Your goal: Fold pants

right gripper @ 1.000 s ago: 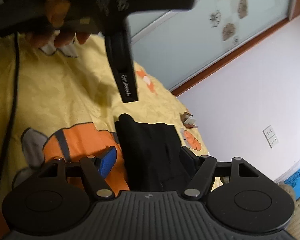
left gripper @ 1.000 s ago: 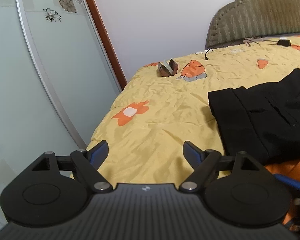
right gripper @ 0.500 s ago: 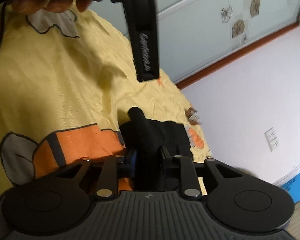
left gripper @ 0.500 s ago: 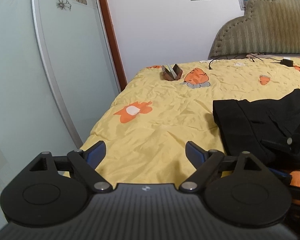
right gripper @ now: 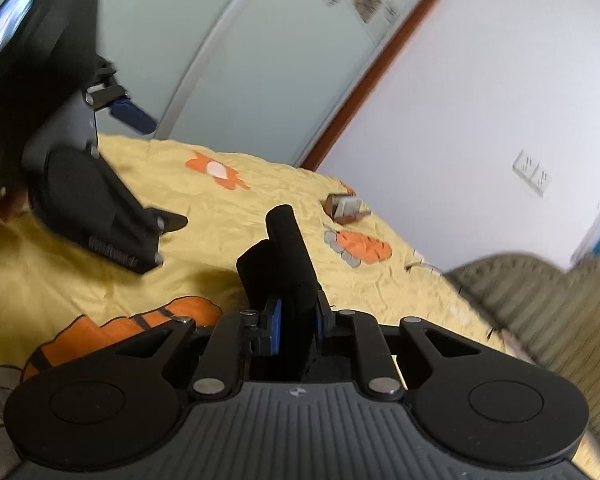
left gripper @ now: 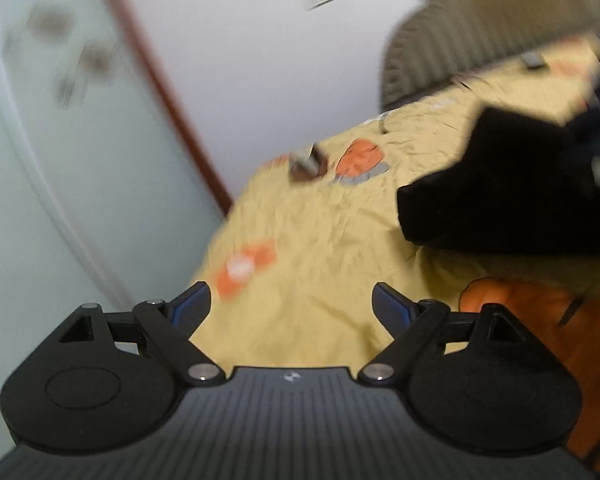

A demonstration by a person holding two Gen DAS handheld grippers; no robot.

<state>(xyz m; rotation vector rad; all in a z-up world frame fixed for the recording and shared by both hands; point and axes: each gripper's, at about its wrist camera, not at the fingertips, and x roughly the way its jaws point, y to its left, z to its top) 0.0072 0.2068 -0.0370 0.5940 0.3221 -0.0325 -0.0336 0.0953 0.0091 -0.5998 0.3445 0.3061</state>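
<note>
Holding: my right gripper (right gripper: 298, 322) has its blue pads pinched tight on a thick bundle of the black pants (right gripper: 288, 256), which stand up between them, lifted off the yellow bedspread (right gripper: 228, 220).
Left side: my left gripper (left gripper: 288, 304) is spread wide with nothing between its fingers, over the bedspread, apart from the cloth.
Done: judging by the bundle's thickness, the pants look already folded into a compact stack.
Left: likely only setting the stack down neatly; I cannot see whether another fold is needed.
</note>
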